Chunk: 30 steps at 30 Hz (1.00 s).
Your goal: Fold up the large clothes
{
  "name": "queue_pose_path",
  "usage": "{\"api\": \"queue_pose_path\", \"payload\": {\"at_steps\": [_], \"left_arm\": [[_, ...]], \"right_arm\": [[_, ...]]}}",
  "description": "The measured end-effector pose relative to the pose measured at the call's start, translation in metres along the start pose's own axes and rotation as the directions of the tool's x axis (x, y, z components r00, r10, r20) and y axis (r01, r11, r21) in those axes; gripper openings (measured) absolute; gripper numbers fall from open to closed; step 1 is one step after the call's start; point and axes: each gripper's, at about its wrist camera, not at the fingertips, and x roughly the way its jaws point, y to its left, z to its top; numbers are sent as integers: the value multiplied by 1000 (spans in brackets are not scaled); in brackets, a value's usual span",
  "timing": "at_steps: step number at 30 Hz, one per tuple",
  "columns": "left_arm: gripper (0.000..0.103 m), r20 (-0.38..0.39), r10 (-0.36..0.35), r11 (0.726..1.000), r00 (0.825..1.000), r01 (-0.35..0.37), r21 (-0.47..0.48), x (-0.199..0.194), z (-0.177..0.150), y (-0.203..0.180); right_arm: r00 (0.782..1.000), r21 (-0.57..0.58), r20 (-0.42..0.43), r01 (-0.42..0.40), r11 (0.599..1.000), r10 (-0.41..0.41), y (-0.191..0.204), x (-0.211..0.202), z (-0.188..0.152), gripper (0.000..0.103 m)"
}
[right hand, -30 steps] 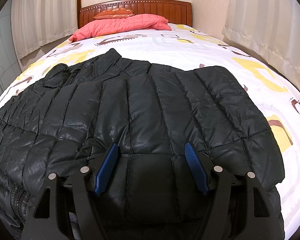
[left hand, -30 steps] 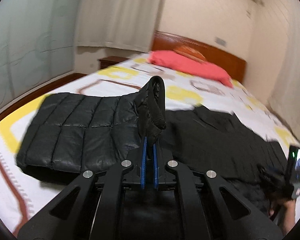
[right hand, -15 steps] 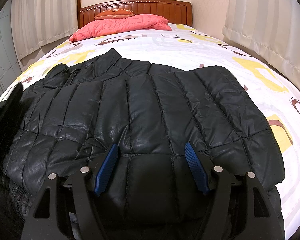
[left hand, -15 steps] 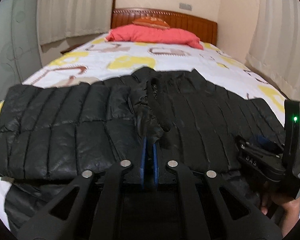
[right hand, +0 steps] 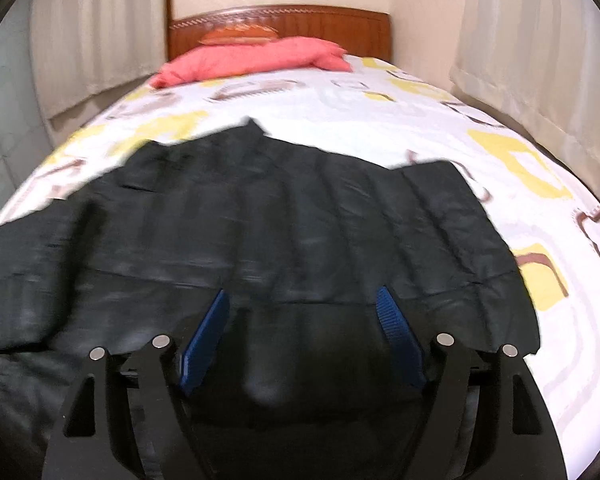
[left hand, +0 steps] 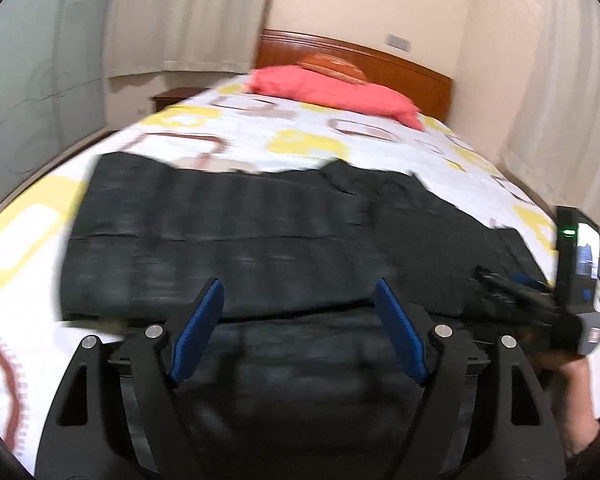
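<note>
Opening wide, left gripper (left hand: 298,330) and right gripper (right hand: 302,336) hold nothing; black puffer jacket (right hand: 284,224) lies ahead of fingers on bed (right hand: 340,112). Next fold: pinch hem corners evenly.

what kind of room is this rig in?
A bedroom, most likely in a home. A bed with a wooden headboard and a pink pillow fills the view, curtains hang along the walls, and a black jacket lies spread on the bed.
</note>
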Motion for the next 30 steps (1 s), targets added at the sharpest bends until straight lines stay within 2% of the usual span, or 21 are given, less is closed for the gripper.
{"api": "queue_pose_path", "payload": {"at_steps": [1,2,4,5,9,12,14,15,16,17,21,22,23,26,30], "left_arm": [[78,5,38,999,999,-38,-13,-3,1,16],[78,7,63,998,998,-63,-21,-6,1,26],[78,1,125,991,992,-125,-48,-8,2,55],[78,-4,148,987,989,-148,-63,-9,2,67],[78,-12,220,969,975,-220,-110,-11,4,108],[78,-21,253,960,967,-254,-121,-8,5,127],[78,-25,260,957,965,-261,-123,-7,6,133],[78,-25,260,957,965,-261,-125,-7,7,135],[78,-23,258,957,966,-259,-129,-8,8,137],[78,-20,256,957,966,-257,-133,-9,8,137],[78,-2,236,961,972,-234,-150,-16,11,139],[78,5,230,962,973,-227,-151,-18,13,137],[78,8,224,964,975,-220,-152,-20,14,136],[78,16,210,967,978,-205,-153,-21,16,129],[78,-6,198,971,980,-197,-135,-11,17,117]], "right_arm": [[1000,0,0,0,1000,0,0,0,0,75],[998,-13,-2,-58,998,58,24,-7,4,75],[993,-21,-14,-118,993,118,48,-8,9,75],[993,-21,-14,-118,993,118,48,-8,9,75],[986,-40,-46,-165,986,163,98,13,13,75],[980,-47,-74,-186,981,183,110,25,10,73],[965,-44,-117,-243,969,236,120,36,4,33],[965,-42,-117,-242,969,236,121,35,4,31],[963,-46,-107,-254,966,248,120,30,4,19],[963,-46,-107,-254,966,248,120,30,4,17],[975,-56,-36,-221,974,219,99,8,13,16],[983,-57,3,-183,981,184,77,-3,17,16],[983,-57,3,-183,981,184,77,-3,17,16],[993,-54,49,-103,993,106,36,-14,23,16],[998,-37,68,14,999,-11,-14,-15,26,16]]}}
